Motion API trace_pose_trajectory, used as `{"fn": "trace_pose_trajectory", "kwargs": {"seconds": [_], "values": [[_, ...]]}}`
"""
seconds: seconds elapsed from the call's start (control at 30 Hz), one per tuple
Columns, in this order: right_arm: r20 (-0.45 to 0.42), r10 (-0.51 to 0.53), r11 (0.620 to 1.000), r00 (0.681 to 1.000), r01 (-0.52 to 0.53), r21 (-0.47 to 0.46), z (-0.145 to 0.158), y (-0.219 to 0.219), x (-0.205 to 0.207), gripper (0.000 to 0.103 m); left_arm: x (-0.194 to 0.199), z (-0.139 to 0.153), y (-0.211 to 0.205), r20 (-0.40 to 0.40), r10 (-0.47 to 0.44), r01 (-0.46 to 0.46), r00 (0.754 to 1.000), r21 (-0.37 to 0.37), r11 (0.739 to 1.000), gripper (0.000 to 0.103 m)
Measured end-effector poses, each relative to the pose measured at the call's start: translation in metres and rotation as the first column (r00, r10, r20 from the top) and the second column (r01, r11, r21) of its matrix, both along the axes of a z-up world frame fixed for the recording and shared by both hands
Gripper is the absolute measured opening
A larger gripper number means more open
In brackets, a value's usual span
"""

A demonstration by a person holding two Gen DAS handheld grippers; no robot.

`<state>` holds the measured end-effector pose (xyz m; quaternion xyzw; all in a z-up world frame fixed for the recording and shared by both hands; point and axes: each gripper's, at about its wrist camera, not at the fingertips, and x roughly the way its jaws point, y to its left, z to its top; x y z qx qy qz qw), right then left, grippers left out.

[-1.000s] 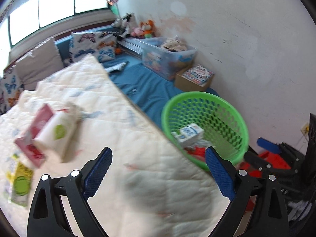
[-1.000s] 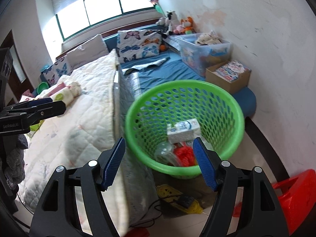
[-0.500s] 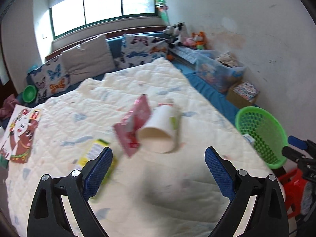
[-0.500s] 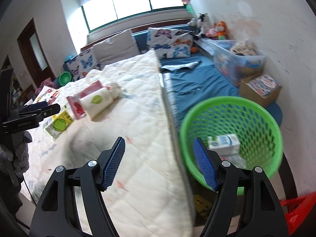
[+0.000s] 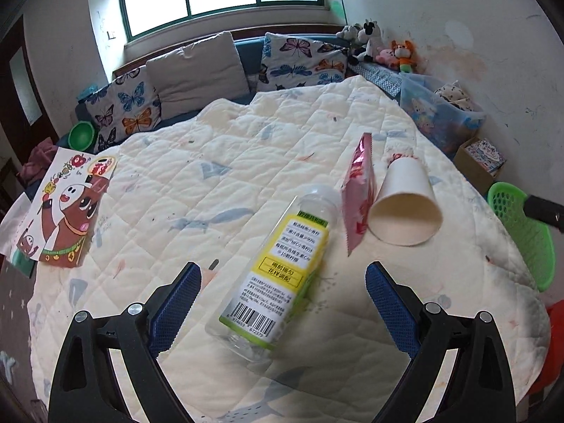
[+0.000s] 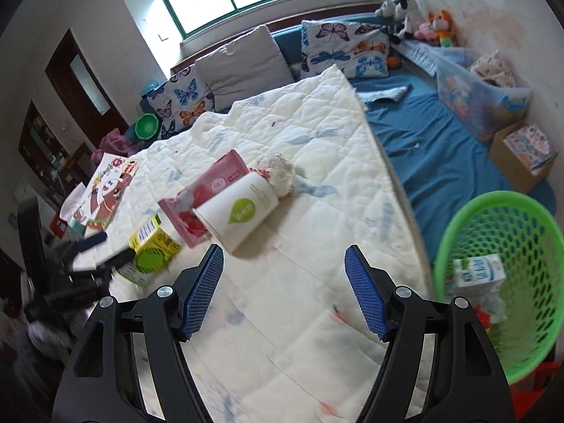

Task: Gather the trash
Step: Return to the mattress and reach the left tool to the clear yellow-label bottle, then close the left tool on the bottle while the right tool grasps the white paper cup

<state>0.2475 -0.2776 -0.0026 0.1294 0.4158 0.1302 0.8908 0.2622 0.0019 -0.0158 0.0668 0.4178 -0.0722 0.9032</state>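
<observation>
A clear plastic bottle with a yellow label lies on the white quilt, its base between the blue pads of my open left gripper, untouched. Beside it lie a pink wrapper and a tipped white paper cup. In the right wrist view the paper cup, the pink wrapper and a crumpled tissue lie ahead of my open, empty right gripper. The bottle shows at the left with the left gripper over it. The green basket at the right holds a milk carton.
A picture book lies at the quilt's left edge. Butterfly pillows and a grey cushion line the window side. A clear storage bin and a cardboard box sit on the blue sheet. The green basket stands off the bed's right edge.
Both grippers have swung away from the green basket toward the bed. The bottle, wrapper and cup now lie close before the left gripper. Both stay open.
</observation>
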Motion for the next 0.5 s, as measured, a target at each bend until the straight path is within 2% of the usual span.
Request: {"fn": "trace_pose_trajectory", "kwargs": {"seconds": [0.2, 0.5], "values": [[-0.102, -0.003, 0.994, 0.995, 0.015, 0.111, -0.011, 0.020, 0.045, 0.072, 0.007, -0.009, 0.002, -0.021, -0.022, 0.022, 1.000, 0.011, 1.000, 0.092], [-0.218, -0.037, 0.973, 0.975, 0.084, 0.214, -0.035, 0.039, 0.086, 0.072, 0.019, -0.019, 0.006, -0.052, -0.051, 0.052, 0.997, 0.024, 0.998, 0.092]]}}
